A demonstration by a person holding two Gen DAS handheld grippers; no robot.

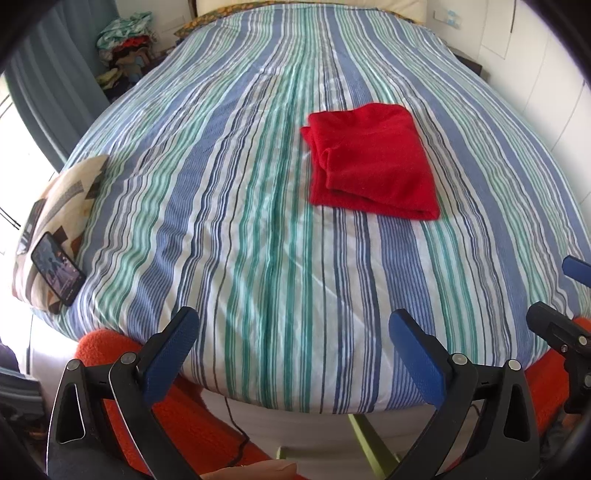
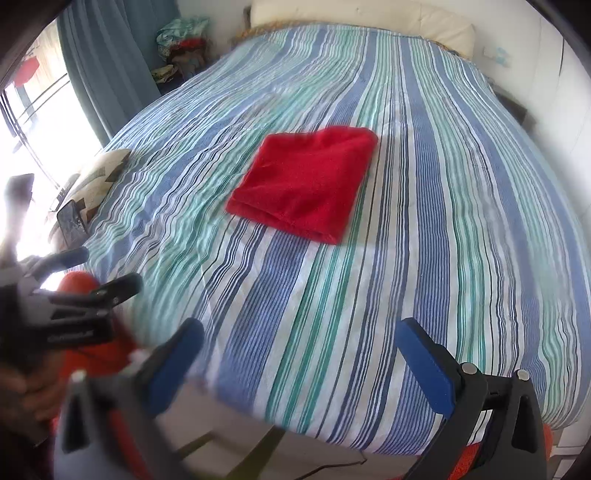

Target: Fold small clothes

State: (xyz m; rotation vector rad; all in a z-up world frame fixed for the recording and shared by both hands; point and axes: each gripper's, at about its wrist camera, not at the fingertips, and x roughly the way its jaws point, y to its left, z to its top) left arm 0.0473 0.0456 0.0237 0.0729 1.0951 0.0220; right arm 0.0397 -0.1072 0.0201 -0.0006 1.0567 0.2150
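A red garment (image 1: 373,162) lies folded into a flat rectangle on the striped bedspread (image 1: 240,221), right of the bed's middle. It also shows in the right wrist view (image 2: 304,182). My left gripper (image 1: 291,328) is open and empty, held back over the near edge of the bed, well short of the garment. My right gripper (image 2: 301,341) is open and empty too, also at the near edge. The right gripper shows at the right edge of the left wrist view (image 1: 554,295). The left gripper shows blurred at the left of the right wrist view (image 2: 107,269).
A patterned cushion (image 1: 62,206) with a phone (image 1: 57,267) on it sits at the bed's left edge. A heap of clothes (image 1: 125,48) is by the curtain at far left. Pillows (image 2: 362,22) lie at the head. Orange fabric (image 1: 177,417) is below the bed edge.
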